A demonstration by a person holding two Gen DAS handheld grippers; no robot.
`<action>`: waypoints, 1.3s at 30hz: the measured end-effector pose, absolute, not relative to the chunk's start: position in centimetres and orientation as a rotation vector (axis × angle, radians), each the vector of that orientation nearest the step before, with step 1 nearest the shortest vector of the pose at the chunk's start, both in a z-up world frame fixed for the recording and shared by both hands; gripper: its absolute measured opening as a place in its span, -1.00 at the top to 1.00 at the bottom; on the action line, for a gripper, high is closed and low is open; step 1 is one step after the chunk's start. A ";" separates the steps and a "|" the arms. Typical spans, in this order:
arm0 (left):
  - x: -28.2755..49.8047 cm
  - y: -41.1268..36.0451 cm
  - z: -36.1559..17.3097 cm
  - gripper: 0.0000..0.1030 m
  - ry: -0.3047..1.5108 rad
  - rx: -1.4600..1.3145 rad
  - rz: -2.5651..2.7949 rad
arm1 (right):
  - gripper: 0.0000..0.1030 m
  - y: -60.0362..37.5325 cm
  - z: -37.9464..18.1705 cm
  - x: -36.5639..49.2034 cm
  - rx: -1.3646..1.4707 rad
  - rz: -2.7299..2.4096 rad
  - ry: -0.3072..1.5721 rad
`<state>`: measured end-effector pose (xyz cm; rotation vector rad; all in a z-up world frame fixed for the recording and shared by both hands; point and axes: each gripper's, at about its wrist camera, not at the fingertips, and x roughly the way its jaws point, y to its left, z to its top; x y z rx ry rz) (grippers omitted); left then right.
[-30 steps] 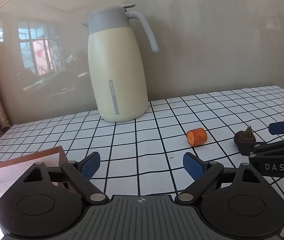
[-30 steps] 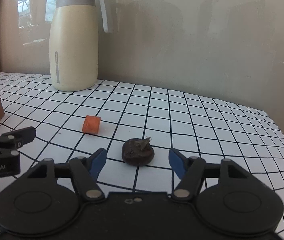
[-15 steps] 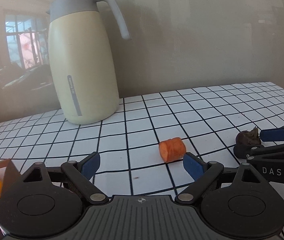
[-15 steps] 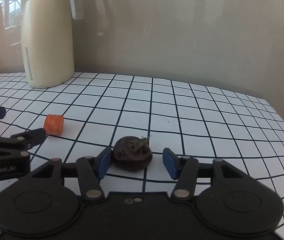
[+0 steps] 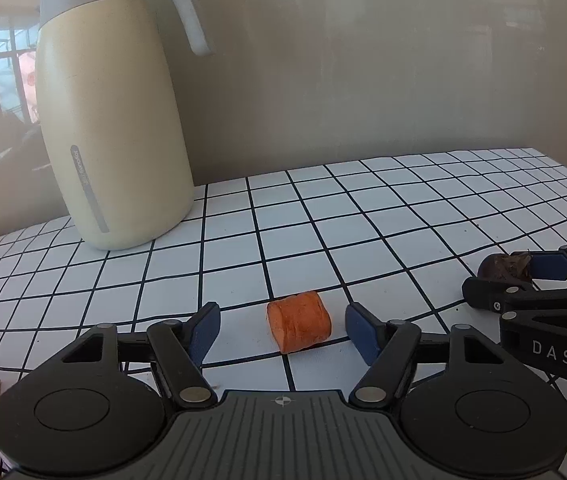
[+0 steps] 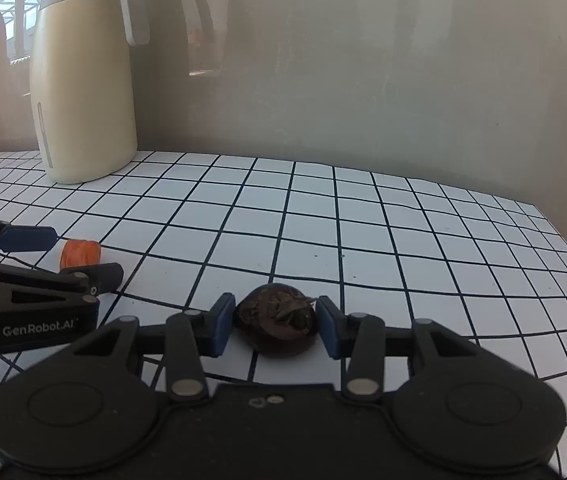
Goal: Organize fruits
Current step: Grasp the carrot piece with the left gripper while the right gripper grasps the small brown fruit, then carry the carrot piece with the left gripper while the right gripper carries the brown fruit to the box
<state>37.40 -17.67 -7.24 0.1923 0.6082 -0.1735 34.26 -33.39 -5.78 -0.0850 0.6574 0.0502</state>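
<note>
Left gripper (image 5: pixel 279 330) has moved in since a second ago; its jaws have just been closing, carrot chunk (image 5: pixel 298 327) now between the fingers, gaps both sides, not gripped. Right gripper (image 6: pixel 276 324) has been closing too; pads now touch the dark brown fruit (image 6: pixel 277 320) on the tablecloth (image 6: pixel 363 232). Fruit's underside hidden. Thermos (image 5: pixel 111 120) top cut off.

I'm seeing matt cream jug (image 5: pixel 115 120) w/ smooth grey plastic lid, glossy wall (image 5: pixel 363 60), rough-skinned dark fruit (image 6: pixel 277 320), matt black plastic left gripper (image 5: pixel 279 330).
</note>
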 end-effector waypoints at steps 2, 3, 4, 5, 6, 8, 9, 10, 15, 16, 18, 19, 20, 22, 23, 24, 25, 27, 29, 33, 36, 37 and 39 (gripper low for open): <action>37.2 -17.9 -7.2 0.18 0.599 0.208 -0.168 | 0.30 -33.5 -5.7 34.0 -0.090 0.049 0.657; 37.2 -17.9 -7.1 0.48 0.599 0.207 -0.178 | 0.30 -33.5 -5.7 34.0 -0.094 0.049 0.657; 37.1 -17.9 -7.1 0.51 0.600 0.207 -0.184 | 0.31 -33.5 -5.7 33.9 -0.092 0.048 0.657; 37.0 -17.8 -7.1 0.51 0.599 0.204 -0.188 | 0.31 -33.7 -5.6 33.8 -0.086 0.050 0.659; 36.9 -17.8 -7.0 0.51 0.600 0.196 -0.197 | 0.31 -33.7 -5.6 33.7 -0.087 0.052 0.662; 36.4 -17.7 -6.9 0.51 0.591 0.192 -0.208 | 0.32 -33.4 -5.6 33.6 -0.094 0.055 0.664; 36.1 -17.7 -6.8 0.51 0.580 0.195 -0.211 | 0.32 -33.4 -5.6 33.5 -0.098 0.054 0.663; 35.6 -17.7 -6.6 0.51 0.563 0.197 -0.208 | 0.32 -33.3 -5.6 33.4 -0.107 0.052 0.661; 33.9 -17.5 -6.1 0.51 0.521 0.199 -0.206 | 0.32 -33.2 -5.5 32.8 -0.121 0.046 0.661; 33.6 -17.4 -6.0 0.51 0.520 0.192 -0.207 | 0.32 -33.3 -5.4 32.6 -0.121 0.042 0.657; 33.0 -17.2 -6.0 0.51 0.519 0.182 -0.201 | 0.32 -33.5 -5.0 32.2 -0.114 0.037 0.652; 32.7 -17.0 -6.0 0.51 0.525 0.175 -0.202 | 0.32 -33.6 -4.7 31.8 -0.111 0.034 0.647; 32.2 -17.0 -6.0 0.51 0.523 0.171 -0.200 | 0.32 -33.7 -4.5 31.6 -0.108 0.033 0.643; 31.4 -16.9 -6.0 0.51 0.527 0.174 -0.201 | 0.32 -33.7 -4.1 31.0 -0.104 0.031 0.635; 31.0 -16.8 -6.0 0.51 0.526 0.178 -0.201 | 0.32 -33.6 -3.9 30.8 -0.103 0.031 0.632; 30.5 -16.8 -6.0 0.51 0.527 0.184 -0.201 | 0.32 -33.5 -3.7 30.5 -0.101 0.032 0.629; 30.1 -16.7 -6.1 0.51 0.531 0.184 -0.203 | 0.32 -33.5 -3.4 30.0 -0.099 0.034 0.626; 29.3 -16.4 -6.0 0.51 0.533 0.183 -0.203 | 0.32 -33.4 -3.1 29.4 -0.096 0.036 0.624; 28.5 -16.0 -5.7 0.51 0.532 0.182 -0.205 | 0.32 -33.3 -2.9 28.4 -0.094 0.038 0.621; 26.3 -15.2 -5.0 0.51 0.520 0.179 -0.210 | 0.32 -33.0 -2.3 26.5 -0.097 0.045 0.616; 24.6 -14.7 -4.3 0.51 0.503 0.185 -0.209 | 0.32 -32.7 -1.7 24.6 -0.096 0.048 0.606; 24.1 -14.6 -4.0 0.51 0.498 0.188 -0.212 | 0.32 -32.6 -1.5 24.0 -0.095 0.048 0.602; 22.8 -14.3 -3.3 0.51 0.479 0.196 -0.217 | 0.32 -32.3 -1.2 22.8 -0.093 0.050 0.594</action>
